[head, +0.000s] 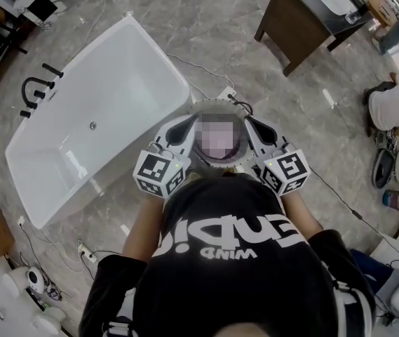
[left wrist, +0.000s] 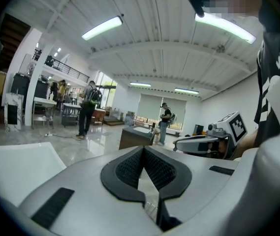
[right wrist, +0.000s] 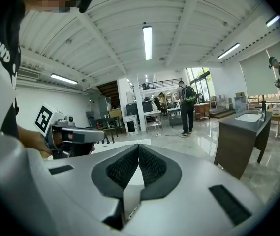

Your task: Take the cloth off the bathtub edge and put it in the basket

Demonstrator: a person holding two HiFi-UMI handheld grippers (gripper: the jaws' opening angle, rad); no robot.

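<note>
As we hold both raised before us, the left hand-held gripper (left wrist: 143, 149) and the right hand-held gripper (right wrist: 138, 146) are closed tight on nothing; the white freestanding bathtub (head: 122, 83) stands on the grey marble floor (head: 255, 83) to our left.

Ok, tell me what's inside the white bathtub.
Inside the white rectangular bathtub only a small round metal drain shows, on its otherwise bare floor. Nothing covers the interior in the head view.
</note>
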